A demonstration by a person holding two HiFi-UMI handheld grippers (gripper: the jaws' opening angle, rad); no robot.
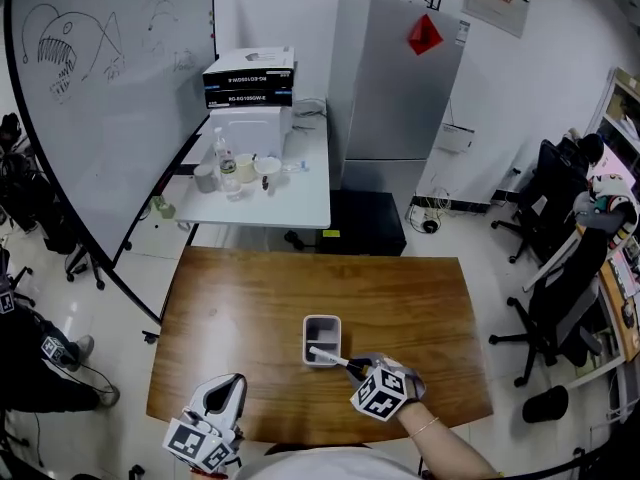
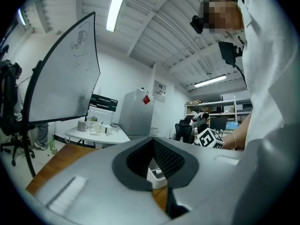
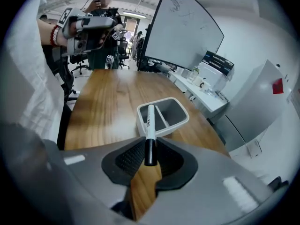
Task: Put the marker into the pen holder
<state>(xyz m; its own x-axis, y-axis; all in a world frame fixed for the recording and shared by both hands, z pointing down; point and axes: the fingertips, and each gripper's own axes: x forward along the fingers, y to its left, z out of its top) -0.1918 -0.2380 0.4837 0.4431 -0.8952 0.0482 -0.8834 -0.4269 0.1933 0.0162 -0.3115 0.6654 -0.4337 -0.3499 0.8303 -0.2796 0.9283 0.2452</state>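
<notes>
1. The right gripper (image 3: 149, 159) pinches the marker (image 3: 149, 125) by its black end, and the white barrel pokes straight out ahead of the jaws.
2. The marker's far end hangs over the near rim of the grey pen holder (image 1: 322, 319), a two-compartment box on the wooden table (image 1: 240, 308). Whether it touches the rim, I cannot tell.
3. The left gripper (image 1: 226, 396) is over at the table's near-left edge, claw pressed together with nothing in it.
4. A whiteboard (image 1: 120, 98) leans beyond the table's far-left corner.
</notes>
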